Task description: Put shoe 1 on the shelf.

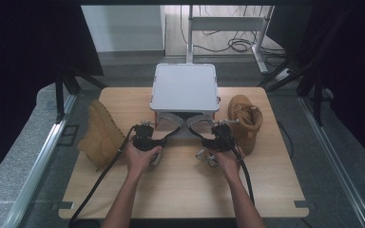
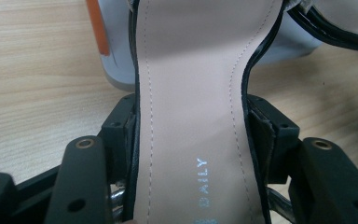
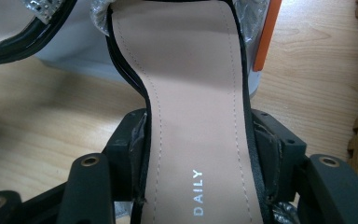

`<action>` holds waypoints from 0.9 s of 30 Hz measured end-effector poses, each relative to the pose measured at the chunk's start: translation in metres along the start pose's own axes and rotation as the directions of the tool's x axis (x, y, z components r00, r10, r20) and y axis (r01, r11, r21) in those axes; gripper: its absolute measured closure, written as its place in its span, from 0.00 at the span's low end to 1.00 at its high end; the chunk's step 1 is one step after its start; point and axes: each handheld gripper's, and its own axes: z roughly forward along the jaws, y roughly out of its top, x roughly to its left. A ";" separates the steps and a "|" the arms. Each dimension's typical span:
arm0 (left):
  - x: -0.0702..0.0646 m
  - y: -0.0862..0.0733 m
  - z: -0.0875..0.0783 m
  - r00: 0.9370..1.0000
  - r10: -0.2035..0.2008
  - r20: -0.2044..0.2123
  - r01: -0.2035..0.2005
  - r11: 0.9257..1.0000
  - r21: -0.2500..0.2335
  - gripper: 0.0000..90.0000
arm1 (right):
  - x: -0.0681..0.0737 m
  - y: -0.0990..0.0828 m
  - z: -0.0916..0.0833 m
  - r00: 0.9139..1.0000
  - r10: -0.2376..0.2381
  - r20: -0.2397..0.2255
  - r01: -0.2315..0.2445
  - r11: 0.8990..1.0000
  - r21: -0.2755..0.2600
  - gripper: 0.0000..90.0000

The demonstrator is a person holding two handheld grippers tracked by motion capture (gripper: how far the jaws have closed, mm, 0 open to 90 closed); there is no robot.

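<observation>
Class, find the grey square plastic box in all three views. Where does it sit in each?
High view: grey square plastic box at centre, far side of table.
Left gripper view: box along the top, behind a pink-insoled black sandal.
Right gripper view: box at top, behind the other sandal.
Shared landmark: light wooden table.

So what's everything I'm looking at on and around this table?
Sandals: two, pink insole with black edging, one clamped in each gripper, toes toward the box.
Box: one, light grey with orange latches, back middle of the table.
Boots: two, tan; one at the left edge on its side, one upright at the right.
Table: one, light wood.
Desk frame: one, white, on the floor behind, cables under it.
Left hand-held gripper: black, shut on a sandal.
Right hand-held gripper: black, shut on the other sandal.
</observation>
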 end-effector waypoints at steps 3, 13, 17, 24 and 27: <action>0.002 0.000 0.004 1.000 -0.004 -0.011 0.004 1.000 0.002 0.47 | 0.000 0.001 0.003 1.000 0.014 0.009 -0.014 1.000 -0.008 0.46; 0.002 0.002 0.015 0.999 -0.033 -0.026 0.033 0.999 -0.011 0.47 | 0.006 0.005 0.013 0.999 0.045 0.013 -0.045 0.999 -0.020 0.46; 0.000 0.006 0.018 0.999 -0.045 -0.030 0.045 0.999 -0.023 0.47 | 0.009 0.010 0.017 0.997 0.067 0.023 -0.067 0.998 -0.020 0.46; -0.003 0.012 0.029 0.995 -0.094 -0.034 0.093 0.995 -0.027 0.47 | 0.012 0.014 0.026 0.992 0.121 0.043 -0.119 0.992 -0.031 0.46; -0.004 0.014 0.034 0.993 -0.114 -0.039 0.113 0.993 -0.031 0.47 | 0.014 0.015 0.031 0.989 0.136 0.059 -0.134 0.990 -0.034 0.46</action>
